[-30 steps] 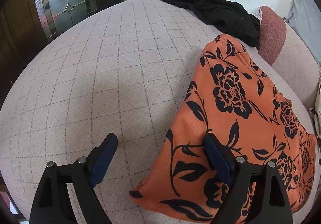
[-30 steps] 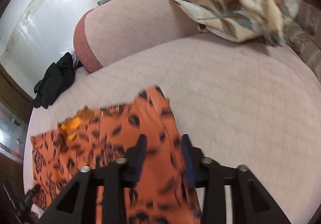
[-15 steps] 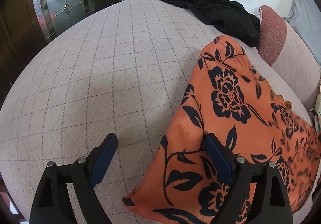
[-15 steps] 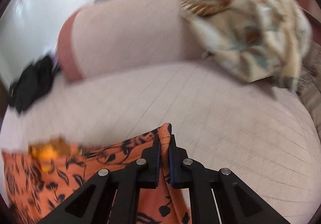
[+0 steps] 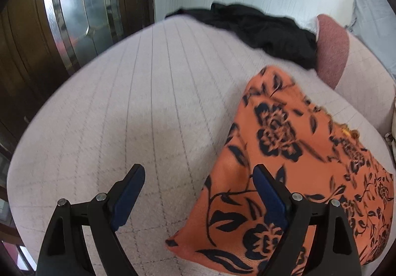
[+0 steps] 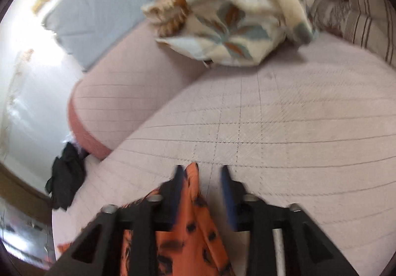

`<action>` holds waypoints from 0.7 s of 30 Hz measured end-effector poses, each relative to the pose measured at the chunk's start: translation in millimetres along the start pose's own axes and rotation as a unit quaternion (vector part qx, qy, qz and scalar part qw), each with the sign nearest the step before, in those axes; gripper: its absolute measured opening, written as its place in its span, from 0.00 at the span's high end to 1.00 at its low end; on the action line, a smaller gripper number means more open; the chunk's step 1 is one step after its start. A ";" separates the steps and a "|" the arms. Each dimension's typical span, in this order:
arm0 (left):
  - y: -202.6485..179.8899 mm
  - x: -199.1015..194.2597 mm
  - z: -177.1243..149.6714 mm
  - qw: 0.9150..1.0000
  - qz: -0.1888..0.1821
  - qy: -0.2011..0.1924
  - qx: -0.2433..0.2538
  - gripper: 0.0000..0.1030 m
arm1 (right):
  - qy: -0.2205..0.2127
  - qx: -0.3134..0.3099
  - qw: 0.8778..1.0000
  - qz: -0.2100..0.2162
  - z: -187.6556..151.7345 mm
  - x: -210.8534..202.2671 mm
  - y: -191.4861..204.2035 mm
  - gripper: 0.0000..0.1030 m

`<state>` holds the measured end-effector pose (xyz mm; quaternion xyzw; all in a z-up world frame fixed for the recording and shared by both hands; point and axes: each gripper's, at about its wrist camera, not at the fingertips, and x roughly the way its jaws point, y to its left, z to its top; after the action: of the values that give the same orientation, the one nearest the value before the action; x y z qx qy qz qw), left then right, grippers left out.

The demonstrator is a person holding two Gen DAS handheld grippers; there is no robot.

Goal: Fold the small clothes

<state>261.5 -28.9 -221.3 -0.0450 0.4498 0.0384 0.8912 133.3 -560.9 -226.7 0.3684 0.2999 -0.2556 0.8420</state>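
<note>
The orange floral garment (image 5: 284,152) is smooth, faintly sheeny cloth on the matt quilted bed cover (image 5: 148,115), beside glossy leaded glass (image 5: 74,16) in dark polished wood (image 5: 19,53).

the light was soft daylight, with strong white glare on the wall (image 6: 22,93) at the left of the right wrist view. that view was smeared by motion blur (the patterned blanket (image 6: 235,13) most). both views bent at the edges, with dark corners. shadows were weak.
</note>
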 end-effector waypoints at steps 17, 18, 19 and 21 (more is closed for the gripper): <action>-37.0 10.8 -25.3 0.997 -0.003 0.032 0.075 0.11 | 0.138 -0.259 0.956 0.012 -174.8 -35.6 81.5 0.43; -38.9 4.4 -26.1 0.997 -0.003 0.022 0.077 0.11 | 0.132 -0.240 0.961 0.030 -171.5 -42.2 79.9 0.43; -38.5 -2.0 -27.1 0.997 -0.005 0.015 0.078 0.11 | 0.126 -0.230 0.964 0.037 -169.1 -43.2 79.8 0.43; -45.5 -11.8 -27.6 0.997 -0.013 0.003 0.075 0.11 | 0.111 -0.221 0.968 0.046 -166.7 -51.2 81.1 0.43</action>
<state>237.4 -77.5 -226.1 0.0161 0.4538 -0.0075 0.8909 98.1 -372.7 -244.8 0.2128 0.4234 -0.1010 0.8748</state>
